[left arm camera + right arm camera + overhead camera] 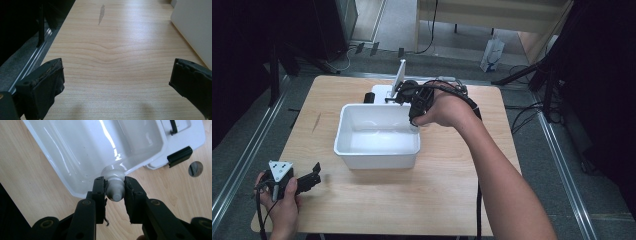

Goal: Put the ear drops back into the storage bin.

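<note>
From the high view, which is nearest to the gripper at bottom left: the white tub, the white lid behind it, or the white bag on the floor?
From the left gripper:
1. White tub, mid-table, to its right.
2. White lid, behind the tub at the table's far edge.
3. White bag, on the floor beyond the table.

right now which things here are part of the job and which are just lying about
In the job:
- small white bottle, clamped in the right claw
- white tub, under the bottle

Lying about:
- white lid with black clips behind the tub
- left claw, open over bare table
</note>
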`<act>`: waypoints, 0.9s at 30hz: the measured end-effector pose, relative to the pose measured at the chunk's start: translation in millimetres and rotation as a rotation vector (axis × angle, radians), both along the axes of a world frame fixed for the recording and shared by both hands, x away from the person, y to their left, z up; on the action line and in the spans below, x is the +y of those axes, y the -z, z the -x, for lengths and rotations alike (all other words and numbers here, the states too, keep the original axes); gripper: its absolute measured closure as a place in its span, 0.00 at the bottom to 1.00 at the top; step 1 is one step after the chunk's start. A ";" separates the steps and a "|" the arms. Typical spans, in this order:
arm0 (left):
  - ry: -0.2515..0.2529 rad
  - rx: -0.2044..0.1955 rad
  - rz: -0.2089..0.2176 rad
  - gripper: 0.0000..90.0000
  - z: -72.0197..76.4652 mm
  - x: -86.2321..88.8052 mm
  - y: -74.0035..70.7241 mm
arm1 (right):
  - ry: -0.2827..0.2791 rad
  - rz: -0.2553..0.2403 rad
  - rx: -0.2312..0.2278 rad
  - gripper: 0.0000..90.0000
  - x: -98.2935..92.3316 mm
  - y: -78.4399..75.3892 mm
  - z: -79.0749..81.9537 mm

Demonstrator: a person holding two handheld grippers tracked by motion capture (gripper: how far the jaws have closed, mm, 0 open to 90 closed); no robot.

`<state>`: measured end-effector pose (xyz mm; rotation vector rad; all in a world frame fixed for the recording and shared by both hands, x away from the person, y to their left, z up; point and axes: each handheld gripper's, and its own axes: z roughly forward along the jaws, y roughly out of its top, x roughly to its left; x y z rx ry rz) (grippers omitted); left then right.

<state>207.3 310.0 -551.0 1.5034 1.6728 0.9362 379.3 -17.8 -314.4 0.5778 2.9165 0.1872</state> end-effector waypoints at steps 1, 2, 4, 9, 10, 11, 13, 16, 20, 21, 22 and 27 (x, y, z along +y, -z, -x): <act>0.000 0.000 0.000 0.00 0.0 0.0 0.0 | -0.006 0.002 0.002 0.80 1.9 1.9 -0.5; 0.000 0.000 0.000 0.00 -0.1 0.0 0.0 | -0.014 0.007 0.003 0.80 4.6 5.1 -1.6; 0.000 0.001 0.001 0.00 0.0 0.0 0.0 | -0.018 0.012 0.011 0.80 7.8 11.0 -3.1; 0.001 0.004 0.001 0.00 0.0 0.0 -0.1 | -0.052 0.025 0.023 0.80 9.3 28.8 -9.4; 0.002 0.004 -0.002 0.00 0.0 0.2 -0.1 | -0.058 0.026 0.023 0.80 9.2 32.0 -10.2; 0.003 0.004 -0.002 0.00 -0.1 0.2 -0.1 | -0.066 0.028 0.022 0.80 9.0 34.9 -10.8; 0.001 0.001 0.000 0.00 -0.3 0.1 0.1 | -0.076 0.025 0.027 0.80 8.8 40.2 -11.9; -0.001 -0.001 -0.001 0.00 -0.5 -0.2 0.3 | -0.091 0.028 0.031 0.80 8.4 46.9 -12.9; 0.002 0.002 -0.002 0.00 -0.5 -0.2 0.1 | -0.111 0.028 0.026 0.80 9.1 55.1 -14.3; 0.002 0.003 -0.002 0.00 -0.4 -0.2 0.1 | -0.113 0.027 0.027 0.80 9.5 57.5 -14.7; 0.001 0.002 -0.001 0.00 -0.5 -0.2 0.1 | -0.111 0.029 0.029 0.80 9.9 60.2 -14.8; 0.001 -0.001 0.000 0.00 -0.5 -0.2 0.3 | -0.123 0.025 0.047 0.80 11.7 76.1 -17.2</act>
